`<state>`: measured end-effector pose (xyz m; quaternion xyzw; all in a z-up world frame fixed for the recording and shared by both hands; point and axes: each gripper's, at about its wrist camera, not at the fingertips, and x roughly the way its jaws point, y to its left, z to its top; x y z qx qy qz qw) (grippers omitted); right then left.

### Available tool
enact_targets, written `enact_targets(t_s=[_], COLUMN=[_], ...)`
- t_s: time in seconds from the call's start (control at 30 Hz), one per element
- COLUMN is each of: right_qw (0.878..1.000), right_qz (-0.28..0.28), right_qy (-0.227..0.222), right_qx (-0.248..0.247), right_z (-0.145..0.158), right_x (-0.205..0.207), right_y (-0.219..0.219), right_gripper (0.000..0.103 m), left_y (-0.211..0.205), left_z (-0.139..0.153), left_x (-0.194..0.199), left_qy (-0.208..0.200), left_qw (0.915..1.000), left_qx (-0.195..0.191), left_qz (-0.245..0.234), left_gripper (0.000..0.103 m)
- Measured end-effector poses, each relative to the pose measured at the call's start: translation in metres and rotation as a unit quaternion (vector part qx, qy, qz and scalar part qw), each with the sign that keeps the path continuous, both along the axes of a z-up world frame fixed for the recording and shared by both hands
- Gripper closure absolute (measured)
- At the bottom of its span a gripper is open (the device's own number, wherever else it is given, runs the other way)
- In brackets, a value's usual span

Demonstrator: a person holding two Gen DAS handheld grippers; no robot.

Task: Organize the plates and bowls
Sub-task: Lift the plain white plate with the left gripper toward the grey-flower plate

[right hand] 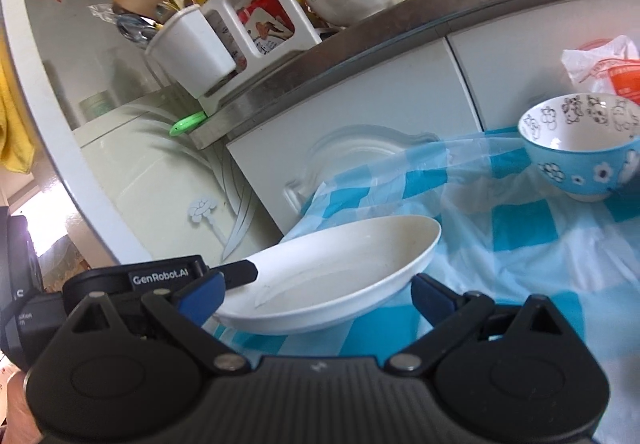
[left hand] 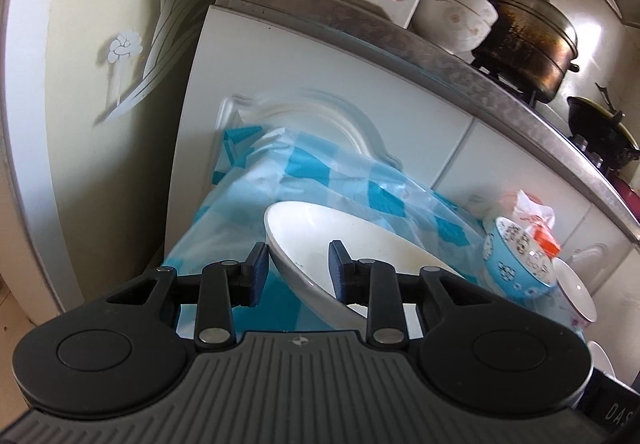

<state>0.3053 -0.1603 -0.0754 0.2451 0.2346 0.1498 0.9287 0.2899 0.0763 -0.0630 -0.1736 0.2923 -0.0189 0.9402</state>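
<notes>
In the left wrist view, the left gripper [left hand: 298, 272] is seen pinching the rim of the white plate [left hand: 360, 244], tilted above the checked bench [left hand: 400, 188]; it should be levelled. In the right wrist view, the right gripper [right hand: 316, 292] is spread around the empty plate [right hand: 332, 276], not clearly pressing. The blue bowl [right hand: 580, 152] stands empty near the bench's far edge.

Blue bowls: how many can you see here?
1: the blue bowl stands on the cloth, beyond the plate and to its right. More could be hidden outside the views.
</notes>
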Motion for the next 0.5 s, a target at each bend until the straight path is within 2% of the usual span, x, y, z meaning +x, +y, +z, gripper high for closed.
enact_targets(t_s=[0.5], right_qw=[0.999], right_qz=[-0.007], right_qy=[-0.029], right_qx=[0.011], right_z=[0.013], right_x=[-0.076], right_y=[-0.021], right_gripper=[0.008], left_y=[-0.019], left_z=[0.007], left_x=[-0.077], left_qy=[-0.022], left_qw=[0.9995], left_qx=[-0.014], left_qz=[-0.018], left_gripper=[0.069])
